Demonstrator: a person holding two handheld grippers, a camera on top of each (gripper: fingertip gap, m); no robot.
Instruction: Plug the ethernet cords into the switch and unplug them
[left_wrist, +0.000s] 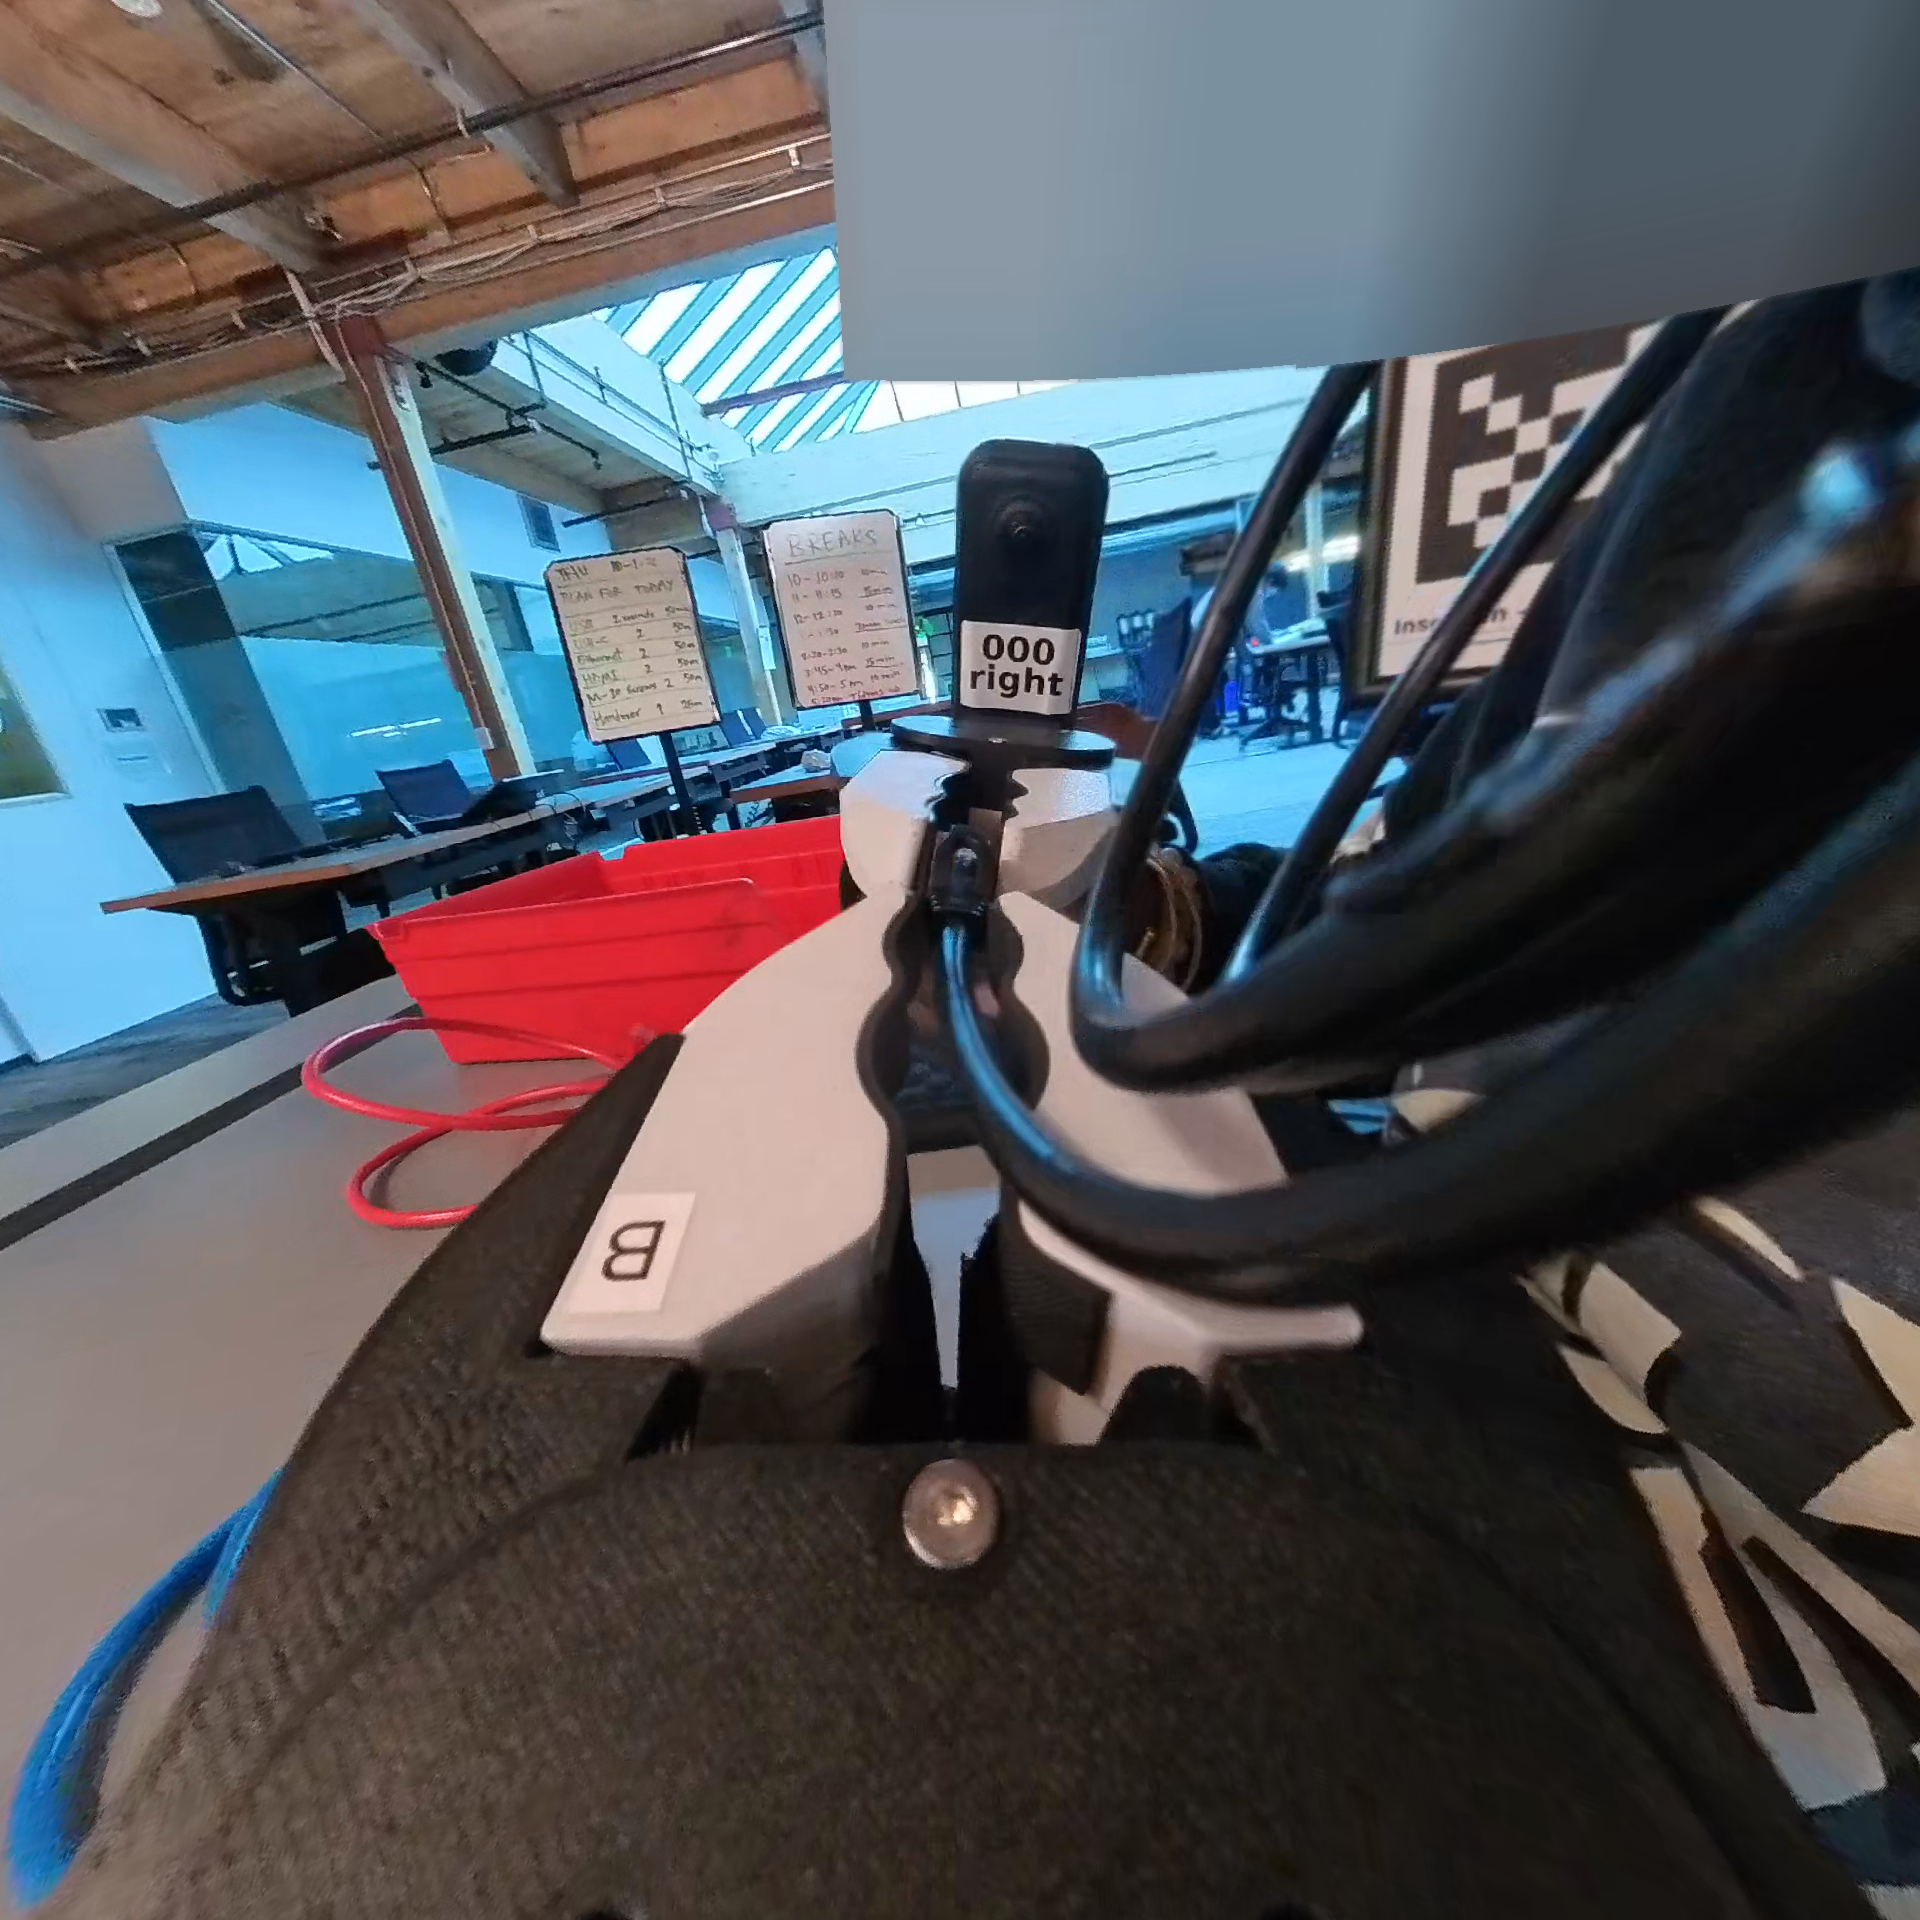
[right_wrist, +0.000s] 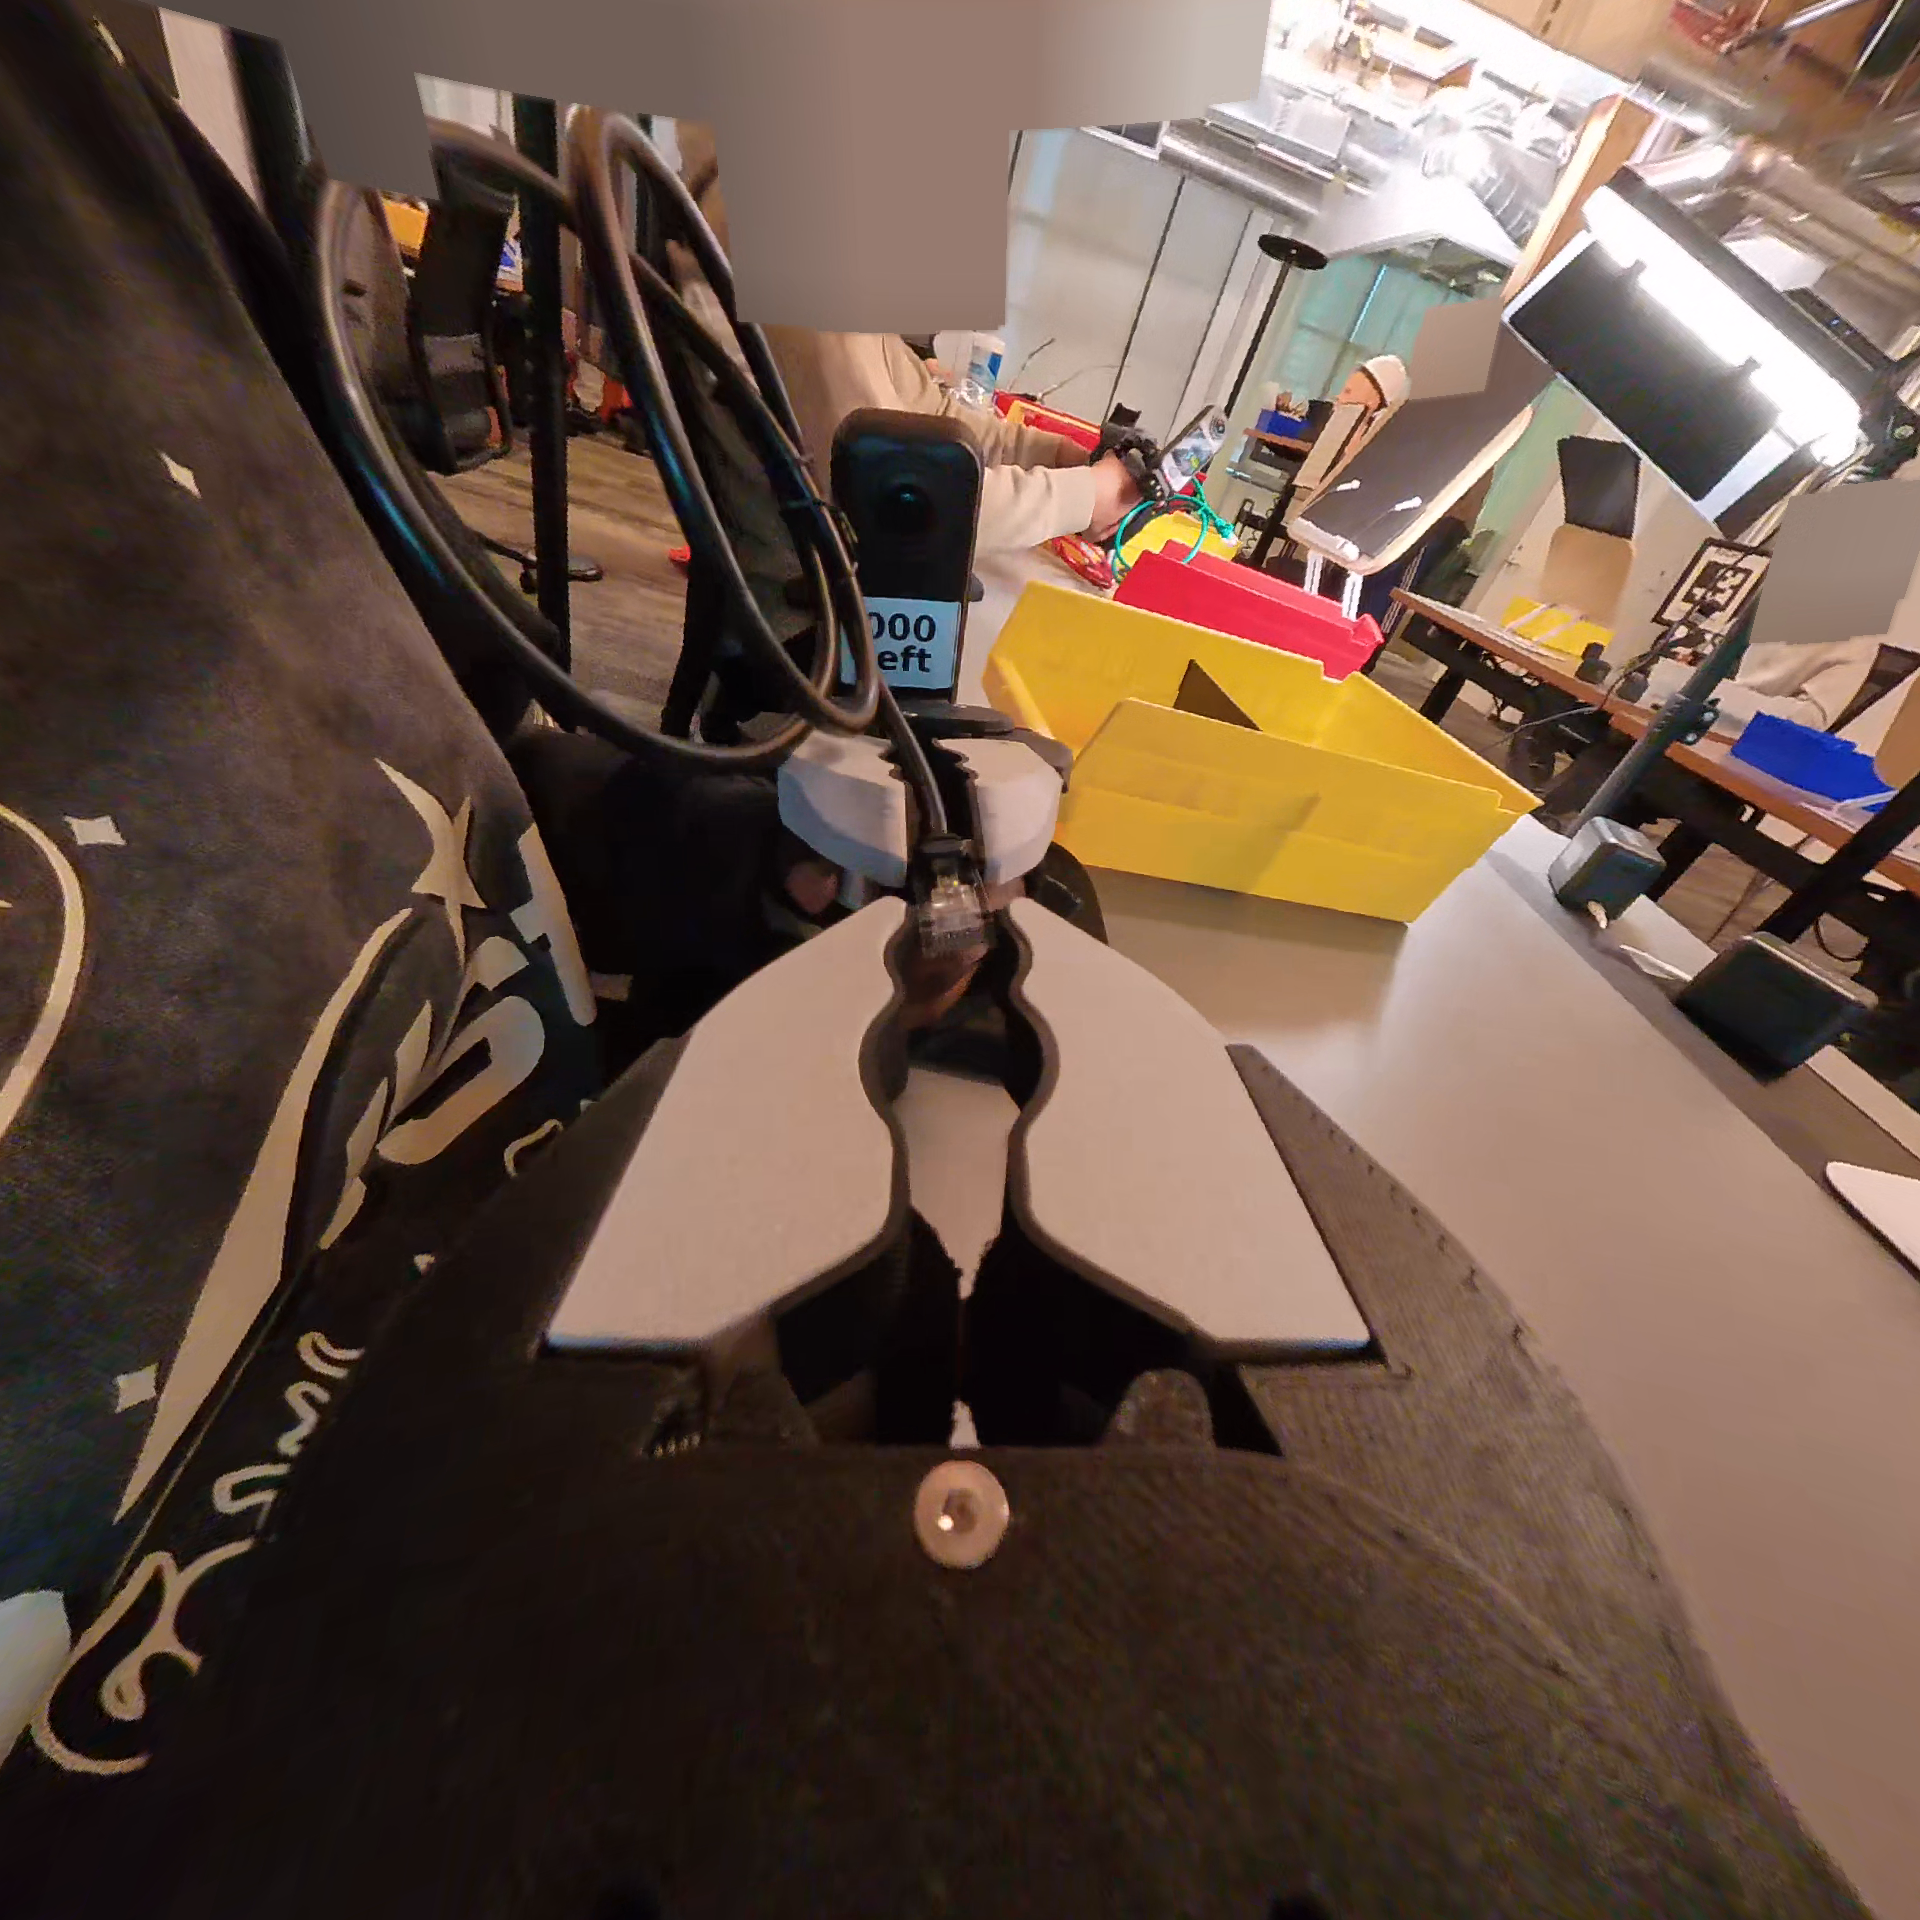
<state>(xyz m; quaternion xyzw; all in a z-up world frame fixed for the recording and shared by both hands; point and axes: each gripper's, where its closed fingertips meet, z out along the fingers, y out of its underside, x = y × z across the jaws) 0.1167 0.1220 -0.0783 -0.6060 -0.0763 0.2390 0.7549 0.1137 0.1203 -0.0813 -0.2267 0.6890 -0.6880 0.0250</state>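
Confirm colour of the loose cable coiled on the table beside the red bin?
Red cable; the left wrist view shows it best.

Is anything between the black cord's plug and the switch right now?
Cannot say: the switch shows in neither view. The plug sits at the right gripper tips, and the left gripper, shut on the black ethernet cord, faces it directly ahead, so that gripper blocks any straight push forward.

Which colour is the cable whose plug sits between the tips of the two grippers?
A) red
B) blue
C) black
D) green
C: the black cable ends in a clear plug held at the tips of the left gripper and the right gripper; the red cable lies on the table.
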